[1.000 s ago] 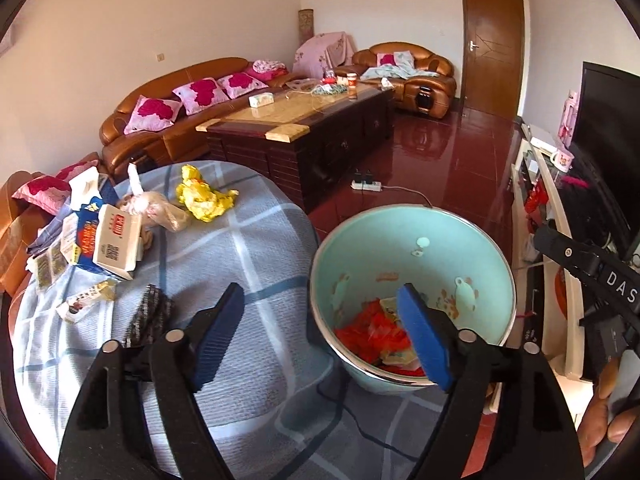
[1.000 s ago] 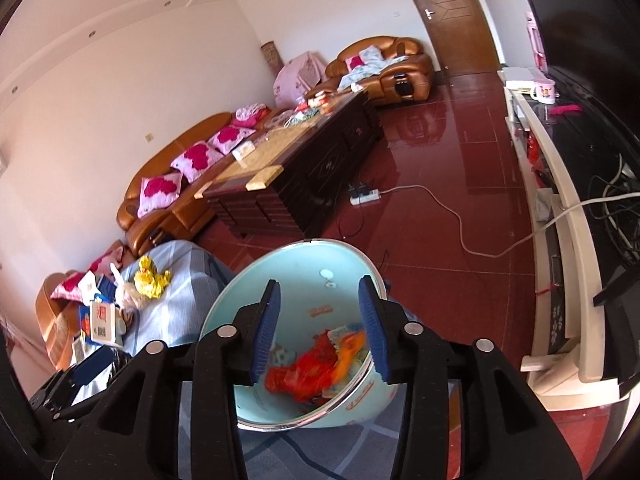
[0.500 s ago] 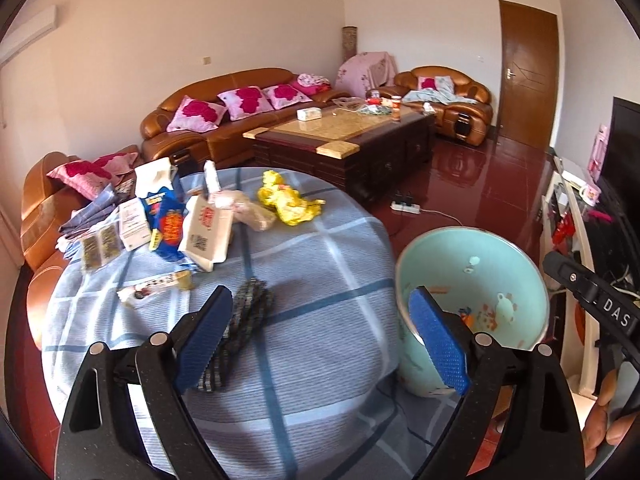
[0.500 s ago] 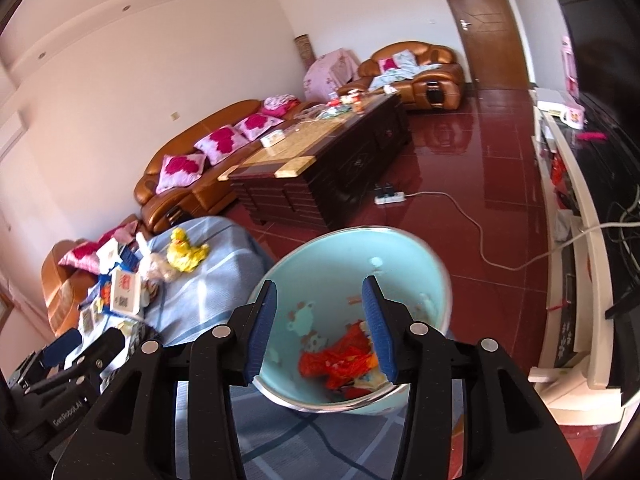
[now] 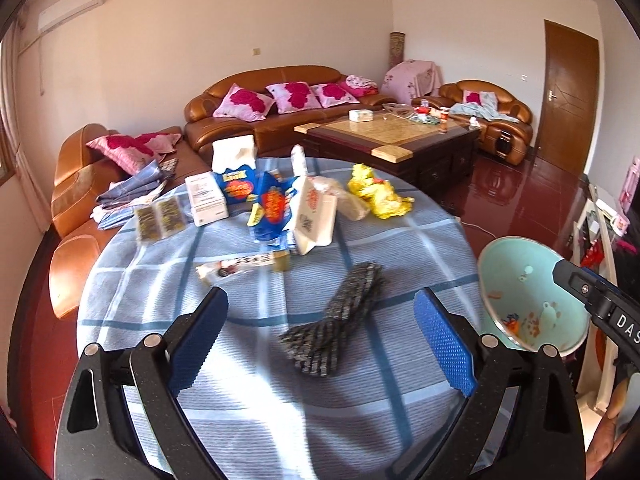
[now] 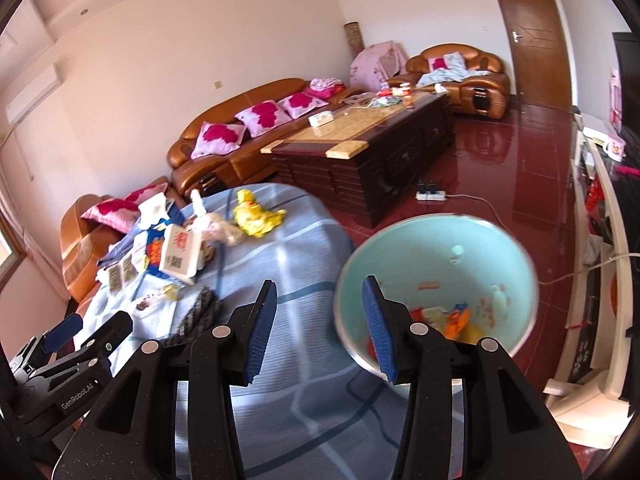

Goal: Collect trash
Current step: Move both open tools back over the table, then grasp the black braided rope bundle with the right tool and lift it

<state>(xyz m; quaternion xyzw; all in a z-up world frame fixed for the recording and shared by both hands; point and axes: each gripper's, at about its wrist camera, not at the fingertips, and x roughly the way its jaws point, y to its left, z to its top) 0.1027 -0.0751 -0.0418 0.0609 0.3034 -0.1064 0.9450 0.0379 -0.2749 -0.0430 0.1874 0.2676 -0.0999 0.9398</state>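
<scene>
Both the left gripper [image 5: 316,340] and right gripper [image 6: 318,328] gape empty; the dark wrapper [image 5: 336,320] on the tabletop [image 5: 360,420] looks light, limp, best pinched mid-length.

Bare cloth [image 5: 248,364] front; litter [image 5: 296,208] behind

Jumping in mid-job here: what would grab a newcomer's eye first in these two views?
Probably the litter heaped at the far side of the blue checked tablecloth: a crumpled yellow wrapper, blue snack bags and a white carton. Nearer, a dark patterned packet lies between the fingers of the open left gripper. The pale blue bin beside the table already holds colourful scraps, just ahead of the open right gripper.
</scene>
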